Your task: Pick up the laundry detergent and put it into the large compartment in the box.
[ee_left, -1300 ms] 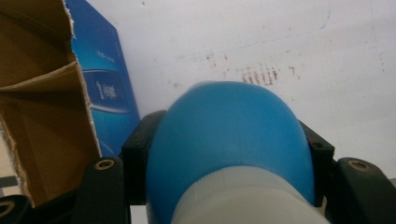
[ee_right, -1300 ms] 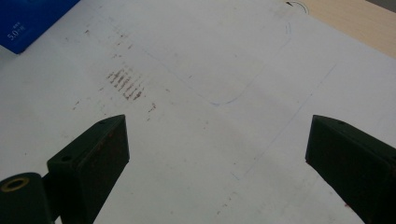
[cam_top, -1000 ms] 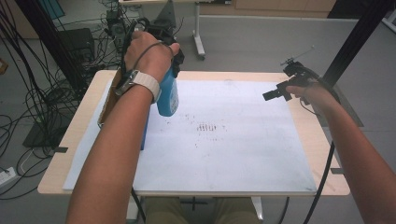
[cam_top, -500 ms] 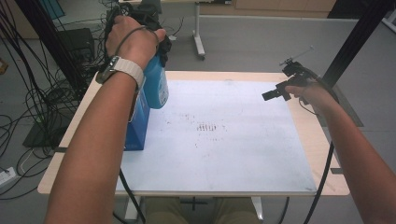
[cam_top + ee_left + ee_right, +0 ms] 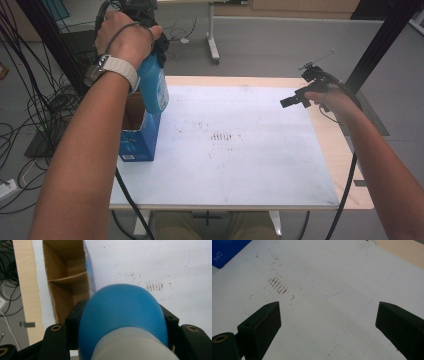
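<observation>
1. My left gripper (image 5: 150, 30) is clamped tight on a blue bottle (image 5: 154, 87). The two black jaws press on the bottle from both sides.
2. In the left gripper view the blue bottle (image 5: 122, 315) sits right between my jaws. I see its round blue body and a pale part close to the camera.
3. The bottle hangs in the air. It is up above the open box (image 5: 139, 132) and the left side of the table (image 5: 330, 145). Its bottom end is just over the top edge of the box.
4. The box is blue outside and brown card inside. It stands on the white sheet (image 5: 240, 150), close to the sheet's left edge.
5. From the left gripper view I look down into the box (image 5: 67, 277). A card wall splits it into two parts. Both parts that I see have nothing in them.
6. My left hand (image 5: 125, 37) wraps around the gripper. There is a pale watch band (image 5: 117, 67) on that wrist.
7. My right gripper (image 5: 295, 100) is far off, over the right side of the table. Its jaws stand wide apart, with nothing between them.
8. In the right gripper view I see the white sheet (image 5: 332, 290) below, with small dark marks (image 5: 278, 283) on it. A corner of the blue box (image 5: 227, 250) shows at the top left.
</observation>
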{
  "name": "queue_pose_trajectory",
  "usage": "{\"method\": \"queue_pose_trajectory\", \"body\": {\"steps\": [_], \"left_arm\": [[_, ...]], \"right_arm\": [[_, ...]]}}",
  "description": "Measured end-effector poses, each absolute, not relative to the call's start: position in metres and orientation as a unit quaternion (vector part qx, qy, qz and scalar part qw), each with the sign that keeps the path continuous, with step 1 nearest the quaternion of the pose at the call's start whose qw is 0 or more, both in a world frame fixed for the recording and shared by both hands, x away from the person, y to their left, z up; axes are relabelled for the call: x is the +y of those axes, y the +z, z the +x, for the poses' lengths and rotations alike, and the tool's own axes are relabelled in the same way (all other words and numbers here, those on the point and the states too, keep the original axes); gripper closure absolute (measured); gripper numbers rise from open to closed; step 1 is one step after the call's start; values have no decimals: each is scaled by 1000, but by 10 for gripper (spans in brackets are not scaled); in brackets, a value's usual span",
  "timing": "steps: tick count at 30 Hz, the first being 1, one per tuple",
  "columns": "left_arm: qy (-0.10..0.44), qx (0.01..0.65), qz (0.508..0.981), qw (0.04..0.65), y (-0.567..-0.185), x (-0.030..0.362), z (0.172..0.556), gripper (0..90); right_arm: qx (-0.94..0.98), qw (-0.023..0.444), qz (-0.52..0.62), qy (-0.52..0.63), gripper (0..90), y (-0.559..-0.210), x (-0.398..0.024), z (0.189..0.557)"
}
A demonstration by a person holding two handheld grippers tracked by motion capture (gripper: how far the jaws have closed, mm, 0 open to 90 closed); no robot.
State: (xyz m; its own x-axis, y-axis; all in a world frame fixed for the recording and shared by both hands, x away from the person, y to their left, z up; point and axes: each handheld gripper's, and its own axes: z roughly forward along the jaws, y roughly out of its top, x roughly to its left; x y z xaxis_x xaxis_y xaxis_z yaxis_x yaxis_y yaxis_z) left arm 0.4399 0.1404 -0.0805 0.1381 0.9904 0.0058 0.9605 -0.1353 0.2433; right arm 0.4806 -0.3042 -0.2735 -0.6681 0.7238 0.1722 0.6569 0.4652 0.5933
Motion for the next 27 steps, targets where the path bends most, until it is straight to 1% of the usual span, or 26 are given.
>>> {"method": "queue_pose_trajectory", "body": {"steps": [13, 27], "left_arm": [[97, 666, 734, 93, -76, 168, 439, 392], [99, 671, 730, 89, -83, 188, 443, 392]], "right_arm": [[855, 51, 405, 320, 61, -275, -302, 482], [855, 50, 408, 317, 61, -277, -301, 484]]}}
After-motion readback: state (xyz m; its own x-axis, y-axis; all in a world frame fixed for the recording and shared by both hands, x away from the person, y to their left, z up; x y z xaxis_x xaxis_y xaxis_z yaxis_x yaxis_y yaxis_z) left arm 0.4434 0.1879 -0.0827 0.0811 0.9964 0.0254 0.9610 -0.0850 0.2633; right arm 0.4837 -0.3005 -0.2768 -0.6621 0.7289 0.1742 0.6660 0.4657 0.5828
